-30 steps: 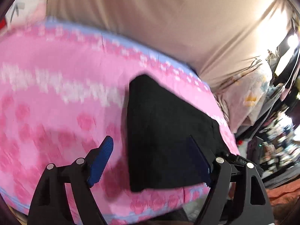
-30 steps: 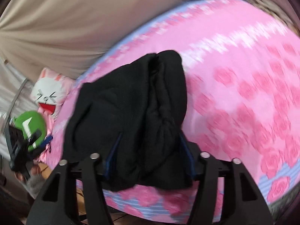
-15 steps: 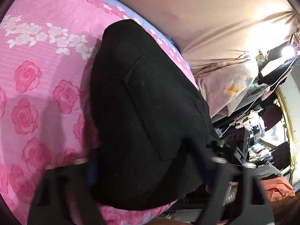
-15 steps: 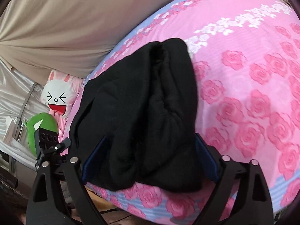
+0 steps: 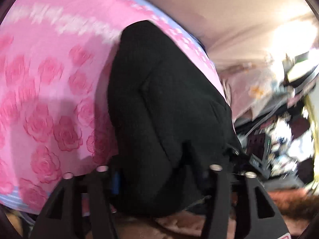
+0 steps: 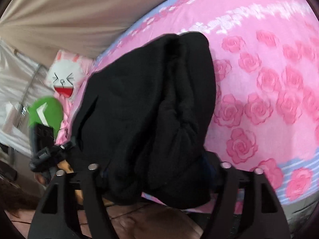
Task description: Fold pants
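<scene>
We see folded black pants (image 5: pixel 159 109) lying on a pink rose-print bedsheet (image 5: pixel 45 91), near the bed's front edge, their near end hanging over that edge.

Left wrist view: we have the left gripper (image 5: pixel 159 176) at the near end of the pants, one finger each side of the bundle. A blue pad (image 5: pixel 116 181) shows just beside the cloth on the left; the right pad is hidden by black fabric. Its jaws have just been opening, with the pants between them. We cannot tell whether the pads press on the cloth. The frame is motion-blurred. Beyond the bed we see a beige curtain (image 5: pixel 229 16) and a cluttered, blurred room on the right.

Right wrist view: the right gripper (image 6: pixel 157 169) straddles the other near corner, where the fabric bunches in thick folds (image 6: pixel 179 109). Its jaws have just been opening, pants between them. Both pads are covered by cloth, so we cannot tell if they grip. To the left, past the pants, we spot a white bunny pillow (image 6: pixel 63 79) and a green plush (image 6: pixel 45 111) near the bed's side. Part of the other gripper's body (image 6: pixel 47 151) shows at the left, touching the pants' edge. A brown floor (image 6: pixel 149 219) lies below.
</scene>
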Tool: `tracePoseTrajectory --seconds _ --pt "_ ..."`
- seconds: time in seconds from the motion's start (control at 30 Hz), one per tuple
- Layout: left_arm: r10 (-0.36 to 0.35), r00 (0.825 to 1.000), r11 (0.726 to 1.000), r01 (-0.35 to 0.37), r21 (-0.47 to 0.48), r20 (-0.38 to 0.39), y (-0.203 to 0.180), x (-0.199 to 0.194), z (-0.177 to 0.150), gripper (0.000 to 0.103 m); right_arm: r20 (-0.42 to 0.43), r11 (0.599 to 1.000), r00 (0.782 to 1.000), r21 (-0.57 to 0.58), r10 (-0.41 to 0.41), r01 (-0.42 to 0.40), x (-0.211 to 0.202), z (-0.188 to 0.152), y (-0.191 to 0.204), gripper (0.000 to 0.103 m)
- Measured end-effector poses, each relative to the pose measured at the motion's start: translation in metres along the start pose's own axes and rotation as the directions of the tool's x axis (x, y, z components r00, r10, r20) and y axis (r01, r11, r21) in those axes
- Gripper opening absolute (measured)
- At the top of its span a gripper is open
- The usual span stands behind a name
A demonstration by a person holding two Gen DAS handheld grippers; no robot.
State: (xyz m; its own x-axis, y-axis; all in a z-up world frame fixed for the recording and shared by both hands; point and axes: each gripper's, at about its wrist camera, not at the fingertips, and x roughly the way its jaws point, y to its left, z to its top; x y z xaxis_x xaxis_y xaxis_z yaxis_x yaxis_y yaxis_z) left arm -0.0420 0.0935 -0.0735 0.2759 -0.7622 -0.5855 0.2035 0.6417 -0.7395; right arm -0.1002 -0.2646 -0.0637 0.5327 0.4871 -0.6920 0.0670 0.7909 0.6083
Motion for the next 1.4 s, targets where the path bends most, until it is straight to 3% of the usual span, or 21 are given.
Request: tracePoseTrajectory --seconds 0.07,0.1,0.13,0.2,0.27,0.4,0.47,0.63,0.77,0.87,1.0,1.07,1.13,1.23,1.3,1.37,1.4 --pt "-0.015 1.0 1.0 0.015 -0.024 0.015 0.003 0.006 0.004 0.07 0.016 1.0 1.0 -0.02 -0.023 0.023 0.002 0.002 0.005 0.071" --pt "-0.019 1.0 1.0 0.019 0.009 0.015 -0.004 0.009 0.007 0.07 0.022 0.998 0.999 -0.041 -0.037 0.037 0.003 0.002 0.008 0.062" --pt "-0.021 1.0 0.999 0.02 0.029 0.014 -0.008 0.012 0.009 0.059 0.03 0.998 0.999 -0.053 -0.044 0.046 0.004 0.001 0.011 0.053" --pt "-0.009 0.999 0.997 0.006 0.082 0.035 -0.024 0.008 0.015 0.045 0.074 0.992 0.995 -0.098 -0.069 0.076 -0.005 0.002 0.024 0.046" --pt "0.017 0.996 0.986 -0.031 0.162 0.086 -0.046 -0.005 0.02 0.038 0.123 0.987 0.99 -0.133 -0.075 0.091 -0.018 0.007 0.038 0.044" --pt "0.028 0.977 0.939 -0.097 0.329 0.209 -0.102 -0.037 0.032 0.037 0.233 0.973 0.971 -0.207 -0.054 0.104 -0.046 0.022 0.07 0.044" --pt "0.015 0.964 0.91 -0.123 0.396 0.265 -0.128 -0.051 0.04 0.037 0.313 0.96 0.949 -0.254 -0.032 0.116 -0.069 0.034 0.088 0.044" --pt "0.002 0.906 0.82 -0.244 0.517 0.424 -0.188 -0.086 0.055 0.038 0.467 0.933 0.884 -0.334 0.036 0.139 -0.111 0.066 0.129 0.044" --pt "-0.03 0.843 0.757 -0.332 0.563 0.537 -0.225 -0.113 0.068 0.039 0.549 0.914 0.83 -0.38 0.1 0.141 -0.131 0.09 0.159 0.044" --pt "-0.07 0.802 0.725 -0.368 0.583 0.593 -0.241 -0.132 0.074 0.039 0.588 0.897 0.792 -0.423 0.162 0.131 -0.141 0.105 0.181 0.045" --pt "-0.131 0.734 0.689 -0.416 0.593 0.667 -0.259 -0.156 0.087 0.041 0.629 0.863 0.744 -0.484 0.228 0.145 -0.153 0.125 0.208 0.046" --pt "-0.156 0.708 0.679 -0.429 0.596 0.688 -0.263 -0.164 0.095 0.042 0.639 0.85 0.725 -0.506 0.256 0.146 -0.157 0.138 0.219 0.048" --pt "-0.171 0.696 0.678 -0.431 0.596 0.697 -0.262 -0.167 0.104 0.043 0.64 0.844 0.72 -0.517 0.27 0.143 -0.157 0.152 0.225 0.049" --pt "-0.178 0.688 0.682 -0.43 0.592 0.704 -0.259 -0.164 0.129 0.044 0.634 0.84 0.721 -0.526 0.28 0.136 -0.147 0.176 0.23 0.052" --pt "-0.165 0.696 0.688 -0.426 0.588 0.698 -0.256 -0.152 0.15 0.045 0.624 0.851 0.733 -0.511 0.27 0.121 -0.132 0.198 0.226 0.055" --pt "-0.13 0.724 0.709 -0.41 0.573 0.678 -0.242 -0.136 0.177 0.05 0.608 0.881 0.761 -0.461 0.228 0.105 -0.103 0.228 0.209 0.061" --pt "-0.096 0.754 0.728 -0.392 0.562 0.65 -0.229 -0.119 0.198 0.058 0.592 0.895 0.781 -0.435 0.198 0.103 -0.085 0.24 0.198 0.066"
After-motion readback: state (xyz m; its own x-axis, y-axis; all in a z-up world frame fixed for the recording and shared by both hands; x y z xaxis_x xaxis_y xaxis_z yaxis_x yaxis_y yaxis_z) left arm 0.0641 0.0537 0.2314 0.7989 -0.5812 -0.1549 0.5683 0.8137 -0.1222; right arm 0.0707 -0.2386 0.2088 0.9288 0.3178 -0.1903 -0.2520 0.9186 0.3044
